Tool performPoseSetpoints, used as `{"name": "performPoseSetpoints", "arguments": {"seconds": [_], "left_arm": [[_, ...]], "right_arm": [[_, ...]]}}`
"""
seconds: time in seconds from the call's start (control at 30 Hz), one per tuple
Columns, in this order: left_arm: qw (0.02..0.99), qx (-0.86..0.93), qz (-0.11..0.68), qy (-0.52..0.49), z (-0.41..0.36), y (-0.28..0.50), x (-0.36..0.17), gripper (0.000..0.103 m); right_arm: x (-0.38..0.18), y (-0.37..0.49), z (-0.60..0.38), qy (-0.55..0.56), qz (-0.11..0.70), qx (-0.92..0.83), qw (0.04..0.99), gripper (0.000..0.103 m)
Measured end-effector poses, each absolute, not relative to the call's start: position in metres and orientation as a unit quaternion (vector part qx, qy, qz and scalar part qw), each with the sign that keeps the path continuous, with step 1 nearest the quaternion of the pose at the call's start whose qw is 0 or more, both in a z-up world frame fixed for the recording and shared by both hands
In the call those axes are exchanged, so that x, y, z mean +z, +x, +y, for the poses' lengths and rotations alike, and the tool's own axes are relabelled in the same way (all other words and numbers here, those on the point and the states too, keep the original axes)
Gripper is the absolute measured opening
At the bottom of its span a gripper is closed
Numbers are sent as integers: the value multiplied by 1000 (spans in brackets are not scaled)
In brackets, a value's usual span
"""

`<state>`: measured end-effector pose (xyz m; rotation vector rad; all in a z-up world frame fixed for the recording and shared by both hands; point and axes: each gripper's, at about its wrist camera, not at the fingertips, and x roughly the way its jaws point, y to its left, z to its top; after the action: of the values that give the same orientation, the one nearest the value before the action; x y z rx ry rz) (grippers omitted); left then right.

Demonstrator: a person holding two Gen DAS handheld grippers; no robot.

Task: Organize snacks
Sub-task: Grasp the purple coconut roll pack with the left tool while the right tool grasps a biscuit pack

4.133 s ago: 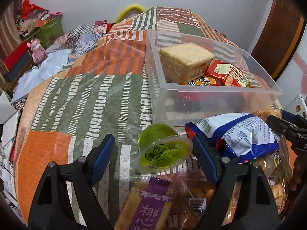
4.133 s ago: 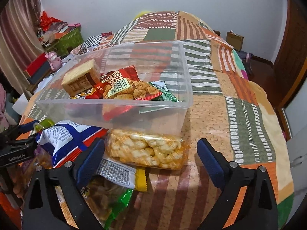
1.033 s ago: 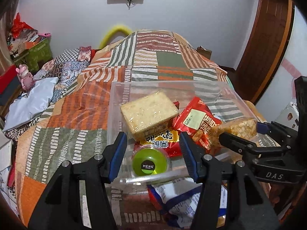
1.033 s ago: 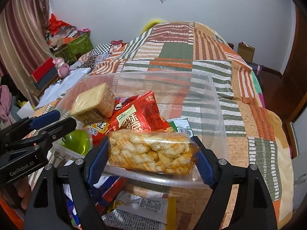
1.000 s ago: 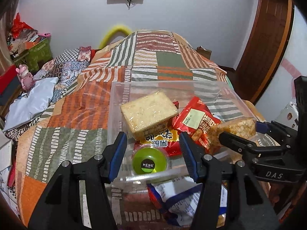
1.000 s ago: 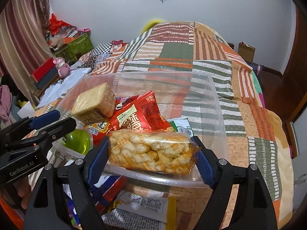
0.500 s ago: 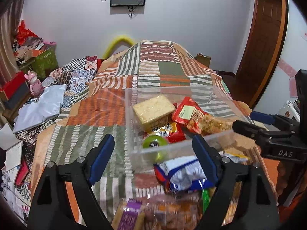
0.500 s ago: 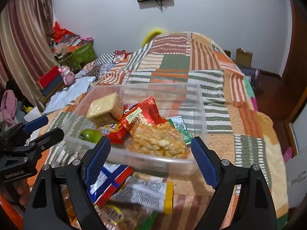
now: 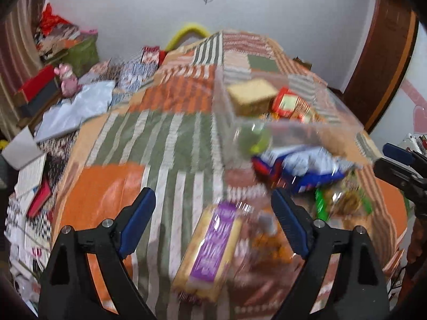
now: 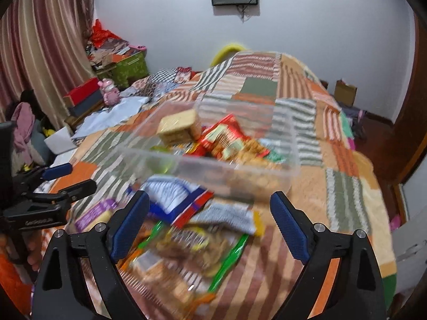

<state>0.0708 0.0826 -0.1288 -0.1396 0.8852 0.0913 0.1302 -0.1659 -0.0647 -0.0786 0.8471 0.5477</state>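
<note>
Snacks lie split: green jelly cup [image 9: 253, 140] and puffed-snack bag [image 10: 253, 157] now inside the clear bin [image 10: 291, 144] at twelve o'clock (both released); left gripper [image 9: 213, 221] and right gripper [image 10: 206, 221] hover spread, empty, over purple-label biscuits [image 9: 210, 250].

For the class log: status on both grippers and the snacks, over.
Left gripper open, empty. Right gripper open, empty. Bin holds several snacks; purple pack, blue bag, green pack loose on quilt. Nothing blocking.
</note>
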Motion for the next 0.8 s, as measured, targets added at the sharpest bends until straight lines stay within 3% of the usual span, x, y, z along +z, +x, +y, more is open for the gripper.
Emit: {"name": "performPoseSetpoints", "arguments": {"seconds": [0.4,0.6,0.67,0.8], "left_arm": [[882,53,458,-94,89,43,-171,89],[884,43,455,-94,85,47,-172,67],[880,41,464,-93,84,51,-177,55],[879,38,465,-100,84,52,-182,52]], "right_arm": [[-117,96,-153,-58,478,284,829,91],[-130,90,-149,-66,491,297,816,88],[-130,91,-148,-67,489,297,817,80],[-131,94,-150,-55,488,300,818,71]]}}
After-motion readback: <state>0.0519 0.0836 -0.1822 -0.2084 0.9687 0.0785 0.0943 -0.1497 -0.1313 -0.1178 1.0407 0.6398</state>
